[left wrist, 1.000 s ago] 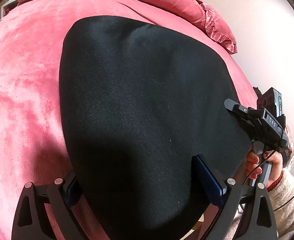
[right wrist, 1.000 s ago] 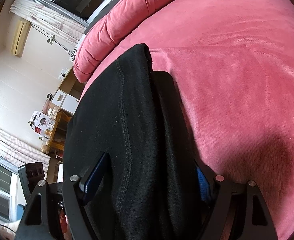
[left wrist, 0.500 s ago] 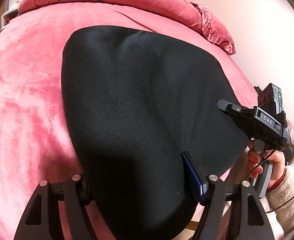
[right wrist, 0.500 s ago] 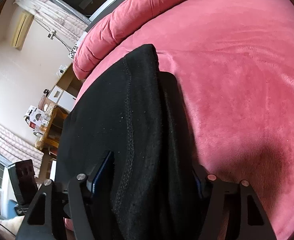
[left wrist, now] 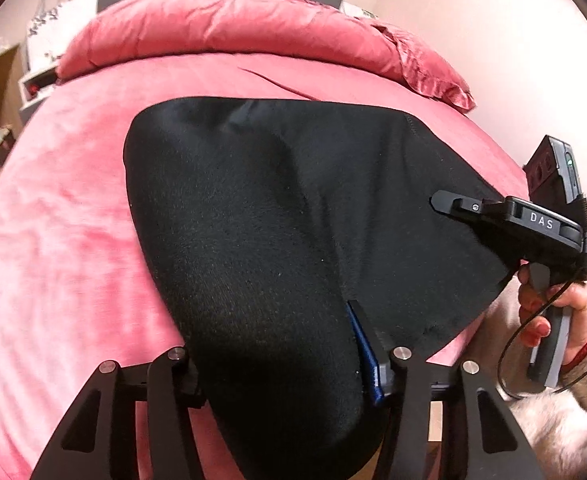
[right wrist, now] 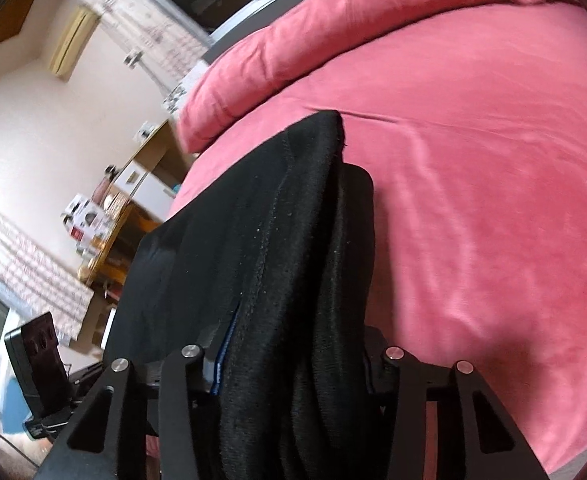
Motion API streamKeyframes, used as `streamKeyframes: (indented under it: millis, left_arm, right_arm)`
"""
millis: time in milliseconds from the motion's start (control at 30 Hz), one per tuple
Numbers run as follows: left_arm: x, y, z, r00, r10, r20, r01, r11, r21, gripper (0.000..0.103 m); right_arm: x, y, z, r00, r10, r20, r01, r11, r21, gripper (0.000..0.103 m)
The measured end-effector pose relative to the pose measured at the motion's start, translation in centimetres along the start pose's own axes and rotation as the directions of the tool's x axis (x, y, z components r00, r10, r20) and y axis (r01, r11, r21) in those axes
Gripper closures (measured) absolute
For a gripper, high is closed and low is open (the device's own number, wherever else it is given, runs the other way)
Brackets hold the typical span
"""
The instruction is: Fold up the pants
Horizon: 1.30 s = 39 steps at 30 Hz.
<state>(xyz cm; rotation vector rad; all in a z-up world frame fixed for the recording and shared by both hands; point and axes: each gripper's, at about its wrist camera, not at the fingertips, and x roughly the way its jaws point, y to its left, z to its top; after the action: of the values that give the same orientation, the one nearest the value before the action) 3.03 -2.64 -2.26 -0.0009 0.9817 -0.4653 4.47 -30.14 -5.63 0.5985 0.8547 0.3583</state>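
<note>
Across the left wrist view: black pants (left wrist: 277,216) spread flat on the red bed (left wrist: 61,240), near edge running off the mattress toward the camera. Left hand-held gripper (left wrist: 281,364) straddles that near edge, jaws closing, a thick bunch of cloth between them; blue pad (left wrist: 367,360) presses the fabric on 1 side, so it reads as grasping the hem end. Right hand-held gripper (left wrist: 449,202) enters from the right at the same edge, a hand (left wrist: 553,312) on its handle. Likely reason for 2 holds: keeps the edge level for carrying it over toward the pillows (left wrist: 229,28).

Right wrist view: right hand-held gripper, jaws closing, clamps the stacked layers with a seam (right wrist: 261,264) between its fingers. Cloth rises in a ridge from the bed, partly lifted. Room clutter at left is blurred.
</note>
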Motion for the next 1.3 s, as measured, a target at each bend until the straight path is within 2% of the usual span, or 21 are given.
streamKeyframes:
  millis: [233,400,600,800,867,933,1000,1100,1200,1300]
  left_arm:
    - [-1.9,3.9,0.8,0.997,0.069,0.043,-0.066,0.996,-0.057,0.047]
    - [-1.7,7.1,3.0,0.993,0.101,0.057,-0.097,0.993,-0.069,0.047]
    - [0.7,10.2,7.1,0.990,0.131,0.061,-0.127,0.990,-0.061,0.046]
    - [5.1,10.8,11.0,0.987,0.157,0.026,-0.156,0.987,-0.035,0.045]
    - [6.9,11.2,11.6,0.986,0.169,0.004,-0.169,0.985,-0.038,0.039]
    - [7.5,12.3,11.2,0.990,0.141,0.001,-0.140,0.986,-0.094,0.030]
    - [7.3,13.3,10.4,0.994,0.112,0.011,-0.109,0.982,-0.155,0.020]
    - [6.6,14.1,8.8,0.998,0.054,0.027,-0.046,0.970,-0.240,0.020]
    - [5.8,13.5,7.1,0.996,0.070,0.048,-0.056,0.969,-0.242,0.020]
    - [5.7,12.0,6.0,0.991,0.122,0.056,-0.110,0.978,-0.175,0.020]
  right_arm:
    - [3.2,3.6,2.0,0.999,0.045,-0.013,-0.046,0.997,-0.056,0.055]
    - [6.0,6.1,4.5,0.999,0.047,-0.019,-0.049,0.992,-0.114,0.055]
    - [9.9,7.2,8.0,1.000,0.031,-0.002,-0.031,0.995,-0.097,0.055]
    - [13.4,6.2,10.8,1.000,-0.027,0.000,0.027,0.997,-0.075,0.054]
    - [14.5,5.3,10.9,0.998,-0.062,-0.024,0.060,0.997,-0.050,0.047]
    - [15.4,3.9,10.5,0.995,-0.088,-0.043,0.088,0.996,-0.019,0.039]
    - [14.9,3.4,9.8,0.998,-0.061,-0.016,0.061,0.998,-0.024,0.039]
    - [13.9,3.9,8.9,0.995,-0.098,-0.011,0.097,0.994,-0.059,0.036]
    - [12.2,4.2,7.5,0.990,-0.144,0.006,0.144,0.986,-0.087,0.030]
    - [10.7,3.9,6.4,0.983,-0.181,0.035,0.184,0.977,-0.107,0.027]
